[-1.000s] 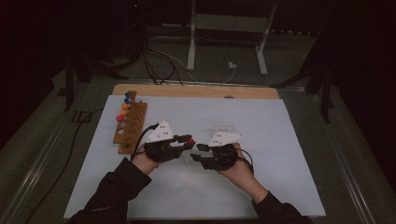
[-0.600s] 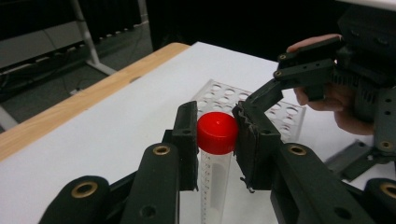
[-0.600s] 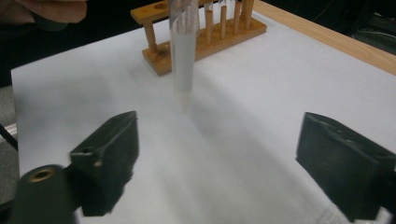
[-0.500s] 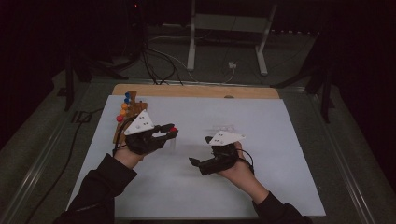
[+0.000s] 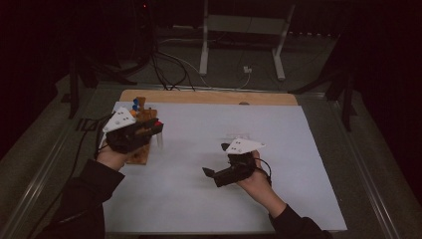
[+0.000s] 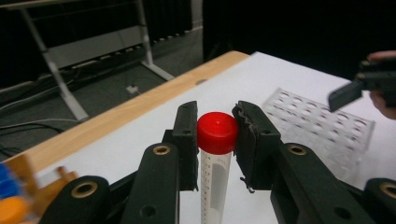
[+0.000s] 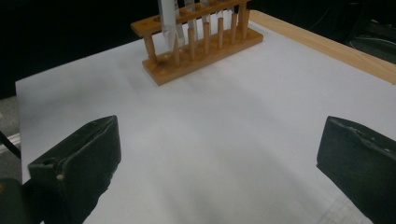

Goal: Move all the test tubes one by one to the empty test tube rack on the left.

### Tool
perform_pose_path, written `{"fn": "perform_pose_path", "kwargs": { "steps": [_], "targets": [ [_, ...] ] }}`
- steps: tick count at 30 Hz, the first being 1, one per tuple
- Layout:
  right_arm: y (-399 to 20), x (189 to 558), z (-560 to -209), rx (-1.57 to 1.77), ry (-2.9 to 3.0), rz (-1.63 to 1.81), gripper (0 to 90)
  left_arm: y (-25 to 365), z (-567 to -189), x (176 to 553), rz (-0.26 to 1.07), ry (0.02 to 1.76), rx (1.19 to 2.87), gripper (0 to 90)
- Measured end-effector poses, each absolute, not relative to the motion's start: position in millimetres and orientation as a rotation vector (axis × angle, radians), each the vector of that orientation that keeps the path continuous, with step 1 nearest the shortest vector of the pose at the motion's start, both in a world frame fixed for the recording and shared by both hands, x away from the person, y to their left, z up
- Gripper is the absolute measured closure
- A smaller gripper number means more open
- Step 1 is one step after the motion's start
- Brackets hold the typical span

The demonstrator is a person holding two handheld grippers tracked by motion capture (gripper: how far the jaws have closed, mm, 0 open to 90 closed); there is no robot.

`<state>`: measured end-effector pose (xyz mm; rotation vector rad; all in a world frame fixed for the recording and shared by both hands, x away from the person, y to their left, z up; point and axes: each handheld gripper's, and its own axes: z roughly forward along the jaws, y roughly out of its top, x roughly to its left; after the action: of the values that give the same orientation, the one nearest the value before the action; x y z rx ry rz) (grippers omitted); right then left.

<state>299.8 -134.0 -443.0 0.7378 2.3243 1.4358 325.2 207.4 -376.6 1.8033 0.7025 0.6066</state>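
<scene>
**Left gripper has the red-capped tube, right one hanging wide apart**

So here's the state of things. The left gripper (image 6: 215,140) is clamped on a clear tube (image 6: 214,186) with a red cap (image 6: 216,132), both pads squeezing right at the cap, and the tube hangs straight down between the jaws. You can see the printed scale marks running down its side. From the high view that gripper (image 5: 155,130) sits at about 9 o'clock on the white mat (image 5: 209,199), right over the wooden rack (image 5: 142,149), which is near the mat's left edge.

The right gripper (image 7: 215,154) has its jaws spread far apart with nothing between them, just bare mat underneath. They've only just been opening up. In the high view it (image 5: 211,174) sits around 5 o'clock from the middle of the mat, well apart from the left one, pointing toward the left side.

The right gripper view looks across at the wooden rack (image 7: 201,42) up at 12 o'clock, with a few clear tubes standing in it. A couple of coloured caps, blue and orange, show at the rack in the high view.

There's also a clear plastic rack (image 6: 322,126) with lots of round holes lying on the mat, at about 2 o'clock in the left gripper view, just in front of the right hand (image 6: 383,93).
</scene>
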Motion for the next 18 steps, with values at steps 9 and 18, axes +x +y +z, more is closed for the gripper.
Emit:
{"fn": "perform_pose_path", "kwargs": {
  "steps": [9,18],
  "targets": [
    [-134.5,300.0,-442.5,0.742,2.325,1.45,0.0,246.9,-361.8,326.8,0.712,0.804,1.729,71.8],
    [-134.5,300.2,-442.7,0.74,2.332,1.454,0.0,270.2,-373.8,332.2,0.762,0.893,1.696,71.8]
  ]
}}
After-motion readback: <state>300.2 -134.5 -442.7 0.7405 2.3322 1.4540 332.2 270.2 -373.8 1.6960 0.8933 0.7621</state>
